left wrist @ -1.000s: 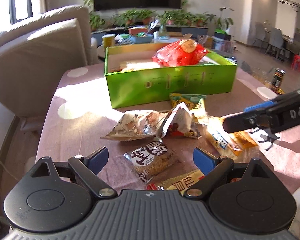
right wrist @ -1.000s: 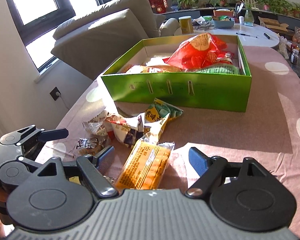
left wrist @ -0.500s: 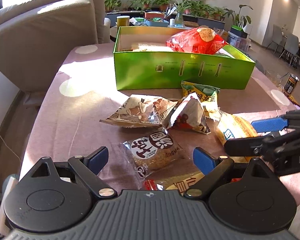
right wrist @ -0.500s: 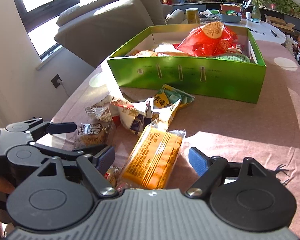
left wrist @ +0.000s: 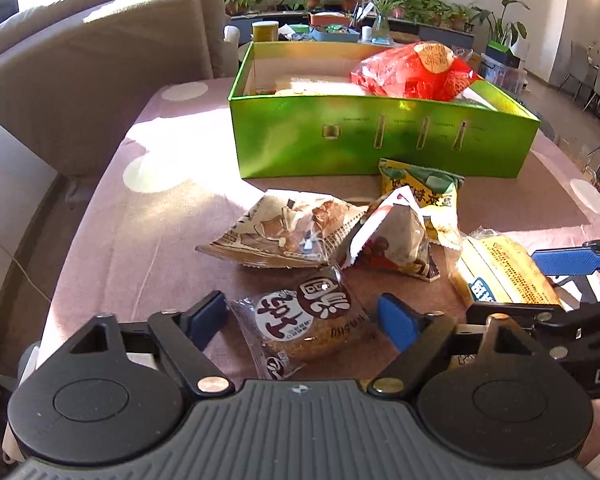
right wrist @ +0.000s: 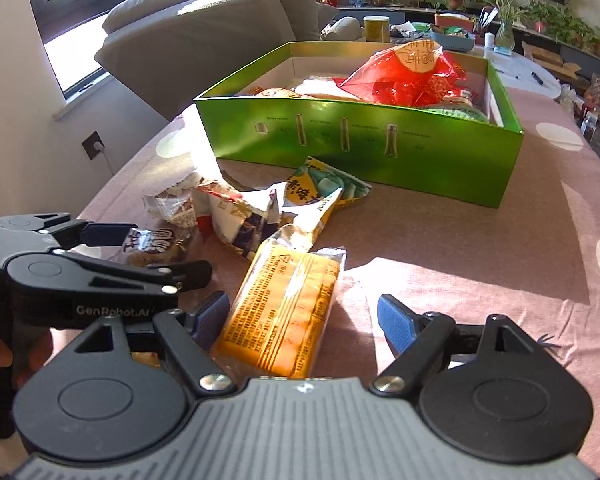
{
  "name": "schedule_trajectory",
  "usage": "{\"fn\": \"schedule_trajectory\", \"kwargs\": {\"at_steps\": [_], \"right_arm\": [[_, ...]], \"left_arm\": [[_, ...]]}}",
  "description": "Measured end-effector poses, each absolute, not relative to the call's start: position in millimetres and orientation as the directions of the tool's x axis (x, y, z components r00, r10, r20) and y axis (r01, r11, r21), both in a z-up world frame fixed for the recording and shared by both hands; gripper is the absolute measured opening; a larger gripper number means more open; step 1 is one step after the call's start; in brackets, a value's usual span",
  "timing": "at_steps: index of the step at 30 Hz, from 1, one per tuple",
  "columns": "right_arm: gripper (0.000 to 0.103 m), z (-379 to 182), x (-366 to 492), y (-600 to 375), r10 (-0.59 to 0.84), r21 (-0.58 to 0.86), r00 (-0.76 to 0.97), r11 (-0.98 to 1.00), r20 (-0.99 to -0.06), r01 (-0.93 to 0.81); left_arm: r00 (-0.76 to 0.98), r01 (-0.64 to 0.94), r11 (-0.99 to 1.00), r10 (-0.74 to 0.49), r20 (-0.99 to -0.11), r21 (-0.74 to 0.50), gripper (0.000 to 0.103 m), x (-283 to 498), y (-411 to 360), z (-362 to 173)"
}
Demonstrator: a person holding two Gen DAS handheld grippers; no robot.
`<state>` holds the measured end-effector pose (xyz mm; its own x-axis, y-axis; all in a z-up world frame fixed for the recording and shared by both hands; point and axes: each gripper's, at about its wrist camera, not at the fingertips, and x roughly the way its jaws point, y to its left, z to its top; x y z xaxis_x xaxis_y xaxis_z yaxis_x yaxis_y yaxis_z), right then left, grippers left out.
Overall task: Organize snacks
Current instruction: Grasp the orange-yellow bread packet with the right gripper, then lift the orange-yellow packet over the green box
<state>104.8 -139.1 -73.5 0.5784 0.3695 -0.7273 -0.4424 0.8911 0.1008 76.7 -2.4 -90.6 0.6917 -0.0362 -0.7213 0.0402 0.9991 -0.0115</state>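
- Green cardboard box [left wrist: 380, 148] stands at the far side of the tabletop [right wrist: 460, 240], which wears a pink cloth with pale dots; a red bag [left wrist: 412, 70] and other packets lie inside it.
- Loose snacks lie in a cluster in front of the box: a beige crumpled bag [left wrist: 284, 228], a yellow-green packet [left wrist: 424, 192] and a white-and-brown pouch [left wrist: 396, 240], all overlapping.
- The left hand-held gripper [left wrist: 302, 316] is closing around the round brown cake packet [left wrist: 304, 320]; the pads have not met it.
- The right hand-held gripper [right wrist: 300, 318] stands wide open, with the orange cracker pack [right wrist: 288, 312] lying between its fingers, untouched on the right side.
- A grey sofa [right wrist: 204, 36] stands to the left of the tabletop.
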Motion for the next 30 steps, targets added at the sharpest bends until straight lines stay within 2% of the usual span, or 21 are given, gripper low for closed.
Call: {"fn": "schedule_trajectory", "kwargs": {"at_steps": [4, 14, 18, 21, 23, 24, 28, 30], "right_arm": [[0.078, -74.5, 107.4, -142.1, 0.330, 0.075, 0.589, 0.907, -0.738, -0.413], [0.078, -76.3, 111.7, -135.4, 0.348, 0.089, 0.582, 0.900, -0.735, -0.426], [0.077, -74.9, 111.8, -140.7, 0.366, 0.114, 0.591, 0.901, -0.719, -0.420], [0.075, -69.6, 111.6, -146.4, 0.378, 0.137, 0.599, 0.903, -0.706, -0.408], [0.075, -66.6, 111.4, -149.7, 0.378, 0.144, 0.610, 0.907, -0.696, -0.397], [0.075, -65.4, 111.4, -151.0, 0.382, 0.150, 0.612, 0.906, -0.693, -0.396], [0.075, -61.5, 110.9, -153.3, 0.390, 0.158, 0.619, 0.905, -0.682, -0.396], [0.075, -59.0, 110.2, -154.2, 0.400, 0.169, 0.623, 0.902, -0.672, -0.397]], "left_arm": [[0.701, 0.030, 0.999, -0.051, -0.712, -0.042, 0.071, 74.6, 5.6, -89.0], [0.710, 0.038, 0.999, -0.054, -0.702, -0.039, 0.065, 71.8, 4.9, -88.2], [0.706, 0.032, 0.999, -0.049, -0.706, -0.038, 0.067, 73.1, 4.7, -88.7], [0.696, 0.034, 0.999, -0.022, -0.717, 0.002, 0.079, 74.6, -1.7, -91.0], [0.703, 0.037, 0.999, -0.020, -0.711, 0.008, 0.081, 74.0, -4.2, -92.6], [0.705, 0.039, 0.999, -0.024, -0.709, 0.006, 0.080, 74.1, -3.8, -92.7], [0.717, 0.038, 0.999, -0.040, -0.696, -0.018, 0.053, 72.8, 2.1, -88.9], [0.723, 0.030, 0.999, -0.034, -0.690, -0.018, 0.052, 69.7, 4.1, -85.3]]}}
